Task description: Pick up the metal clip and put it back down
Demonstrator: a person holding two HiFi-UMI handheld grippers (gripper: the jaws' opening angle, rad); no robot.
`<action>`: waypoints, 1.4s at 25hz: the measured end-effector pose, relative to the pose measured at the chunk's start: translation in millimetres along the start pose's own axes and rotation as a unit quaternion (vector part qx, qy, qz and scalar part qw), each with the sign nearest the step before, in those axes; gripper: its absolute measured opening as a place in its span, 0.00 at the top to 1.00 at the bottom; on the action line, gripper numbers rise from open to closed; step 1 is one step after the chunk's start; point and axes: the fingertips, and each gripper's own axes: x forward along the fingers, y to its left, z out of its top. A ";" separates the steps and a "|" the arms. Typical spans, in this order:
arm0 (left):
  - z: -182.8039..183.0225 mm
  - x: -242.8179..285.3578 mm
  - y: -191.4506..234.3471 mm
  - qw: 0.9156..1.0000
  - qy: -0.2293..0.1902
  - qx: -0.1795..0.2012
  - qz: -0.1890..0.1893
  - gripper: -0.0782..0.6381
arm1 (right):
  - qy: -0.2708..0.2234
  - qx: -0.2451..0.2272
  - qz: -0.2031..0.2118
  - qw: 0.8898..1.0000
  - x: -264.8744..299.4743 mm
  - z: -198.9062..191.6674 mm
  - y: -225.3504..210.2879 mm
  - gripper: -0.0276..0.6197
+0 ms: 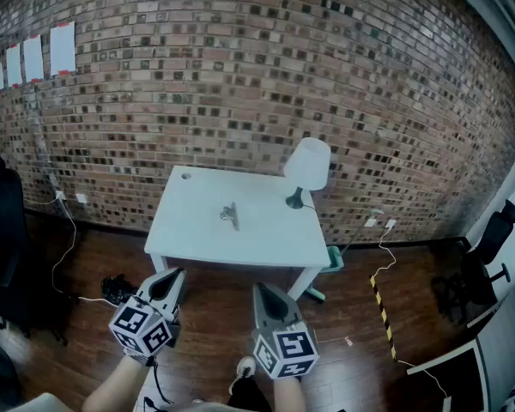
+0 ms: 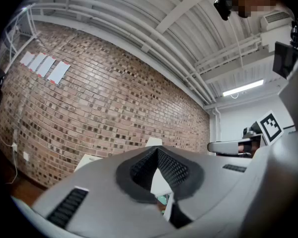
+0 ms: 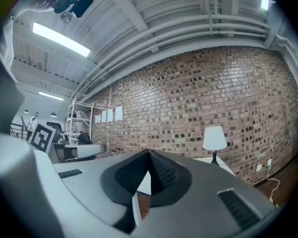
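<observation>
A small metal clip (image 1: 230, 215) lies near the middle of a white table (image 1: 197, 230) that stands against a brick wall. Both grippers are held level, well short of the table, over the wooden floor. My left gripper (image 1: 170, 285) is at the lower left with its jaws together and nothing between them. My right gripper (image 1: 268, 297) is beside it with its jaws together and also empty. In the left gripper view the left gripper (image 2: 158, 152) points at the wall. In the right gripper view the right gripper (image 3: 149, 155) points at the wall too.
A white table lamp (image 1: 307, 168) stands at the table's back right corner. A black chair (image 1: 2, 230) sits at the left, another chair (image 1: 491, 239) at the right. Cables (image 1: 64, 247) run over the floor and yellow-black tape (image 1: 383, 312) marks it at the right.
</observation>
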 end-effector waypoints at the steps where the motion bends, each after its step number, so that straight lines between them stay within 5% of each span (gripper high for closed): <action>1: -3.6 8.5 3.0 1.000 0.001 -0.005 -0.001 0.88 | -0.001 0.001 0.000 1.000 7.1 -2.0 -5.9 0.99; 5: -19.7 48.2 17.5 1.000 0.012 -0.004 0.001 0.88 | 0.000 0.003 0.004 1.000 39.4 -12.1 -35.8 0.99; 12: -30.4 166.7 44.0 0.998 0.006 0.065 -0.006 0.88 | 0.006 -0.003 0.006 1.000 130.7 -21.1 -130.3 0.99; 15: -31.6 219.9 69.6 1.000 0.001 0.026 0.013 0.88 | 0.017 -0.004 0.023 1.000 176.3 -19.3 -171.4 0.99; 18: -52.3 274.8 97.7 0.998 0.055 -0.025 0.025 0.88 | 0.024 -0.003 0.033 0.999 216.3 -10.3 -212.4 0.99; 23: -91.7 332.1 147.7 0.982 0.125 -0.136 0.030 0.87 | 0.036 0.013 0.051 0.998 262.4 -10.3 -257.9 0.99; 26: -118.8 354.3 174.3 0.961 0.152 -0.230 0.010 0.83 | 0.049 0.028 0.054 0.997 283.5 -19.6 -273.8 0.99; 31: -164.4 386.0 205.4 0.888 0.162 -0.423 -0.077 0.82 | 0.073 0.039 0.060 0.995 311.1 -33.0 -279.7 0.99; 35: -206.5 404.2 220.5 0.839 0.219 -0.481 -0.130 0.78 | 0.087 0.037 0.041 0.995 325.1 -43.3 -288.6 0.99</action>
